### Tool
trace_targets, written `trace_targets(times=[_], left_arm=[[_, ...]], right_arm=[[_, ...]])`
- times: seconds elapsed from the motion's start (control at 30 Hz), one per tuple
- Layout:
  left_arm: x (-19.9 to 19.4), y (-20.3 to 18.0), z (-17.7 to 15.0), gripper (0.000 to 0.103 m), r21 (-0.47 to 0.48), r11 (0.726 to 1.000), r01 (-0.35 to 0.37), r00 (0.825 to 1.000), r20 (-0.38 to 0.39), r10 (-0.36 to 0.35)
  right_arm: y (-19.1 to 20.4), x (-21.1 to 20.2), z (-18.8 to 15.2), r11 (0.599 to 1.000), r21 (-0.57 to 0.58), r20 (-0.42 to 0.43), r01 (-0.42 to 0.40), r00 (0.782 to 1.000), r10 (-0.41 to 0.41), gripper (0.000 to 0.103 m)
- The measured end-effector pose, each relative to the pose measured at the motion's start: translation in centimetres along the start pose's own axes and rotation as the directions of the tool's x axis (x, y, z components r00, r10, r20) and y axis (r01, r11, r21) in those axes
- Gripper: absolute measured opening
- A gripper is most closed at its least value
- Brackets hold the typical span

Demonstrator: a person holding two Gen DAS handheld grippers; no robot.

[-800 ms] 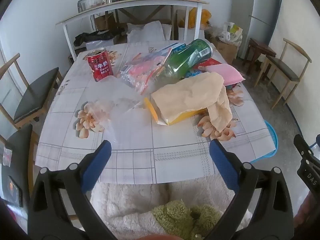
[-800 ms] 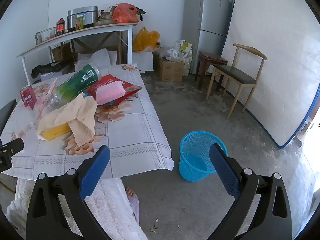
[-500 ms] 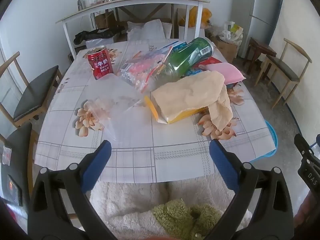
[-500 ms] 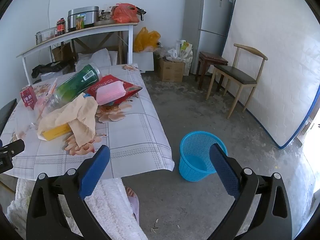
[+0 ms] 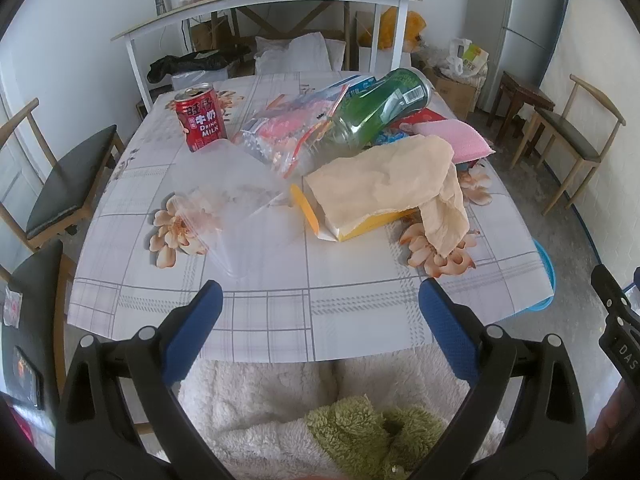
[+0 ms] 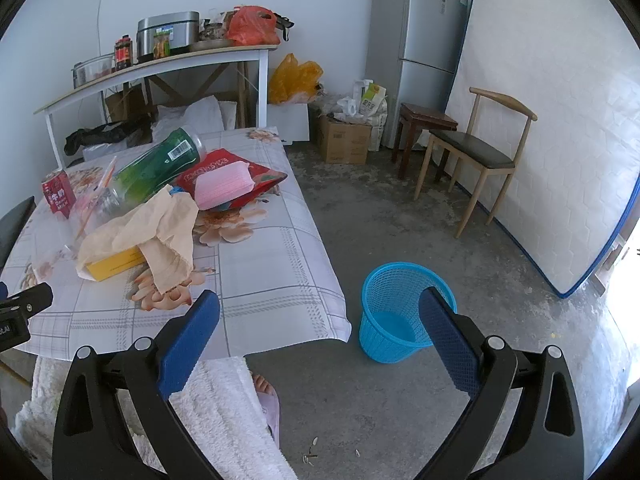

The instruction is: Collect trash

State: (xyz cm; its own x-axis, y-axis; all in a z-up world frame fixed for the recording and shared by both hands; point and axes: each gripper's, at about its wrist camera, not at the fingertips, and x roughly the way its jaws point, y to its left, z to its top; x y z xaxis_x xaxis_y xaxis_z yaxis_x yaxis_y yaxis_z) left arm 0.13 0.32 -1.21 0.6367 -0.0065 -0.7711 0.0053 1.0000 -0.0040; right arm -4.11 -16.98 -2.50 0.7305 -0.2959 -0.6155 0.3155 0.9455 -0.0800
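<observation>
White-walled room, grey concrete floor, and a table under a white checked oilcloth with peach flower prints point(image 5: 280, 320) carries the litter. Ahead of the left gripper point(image 5: 320, 320), whose blue-padded fingers point(image 5: 192, 332) stand wide apart and hold nothing, a clear crumpled plastic bag point(image 5: 236, 216) lies flat just beyond the left finger. Beyond the right finger sits a flat yellow cardboard box point(image 5: 360, 228) draped with a beige crumpled paper bag point(image 5: 384, 180); its long axis runs left to right, open flap end toward the left. Farther off, a green clear plastic bottle point(image 5: 380, 112) lies tilted, base up and away to the right, neck down toward a zip bag of pink items point(image 5: 288, 128). To the far left stands an upright red milk-drink can point(image 5: 200, 118). The right gripper point(image 6: 320, 332) is also spread open and empty, poised off the table's corner, with a blue plastic mesh wastebasket point(image 6: 392, 312) on the floor behind its right finger.
</observation>
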Motion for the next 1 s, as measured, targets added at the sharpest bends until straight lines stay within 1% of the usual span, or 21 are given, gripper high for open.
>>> trace_targets(times=[0.3,1.0], left_arm=[[0.16,0.09,-0.07,0.094,-0.002,1.000,0.000,1.000,-0.004,0.000],[0.23,0.20,-0.12,0.094,-0.005,1.000,-0.001,1.000,-0.004,0.001]], right_arm=[[0.80,-0.59,-0.10,1.000,-0.006,0.000,-0.003,1.000,0.003,0.097],[0.64,-0.50,0.10,1.000,-0.003,-0.004,-0.005,1.000,0.005,0.097]])
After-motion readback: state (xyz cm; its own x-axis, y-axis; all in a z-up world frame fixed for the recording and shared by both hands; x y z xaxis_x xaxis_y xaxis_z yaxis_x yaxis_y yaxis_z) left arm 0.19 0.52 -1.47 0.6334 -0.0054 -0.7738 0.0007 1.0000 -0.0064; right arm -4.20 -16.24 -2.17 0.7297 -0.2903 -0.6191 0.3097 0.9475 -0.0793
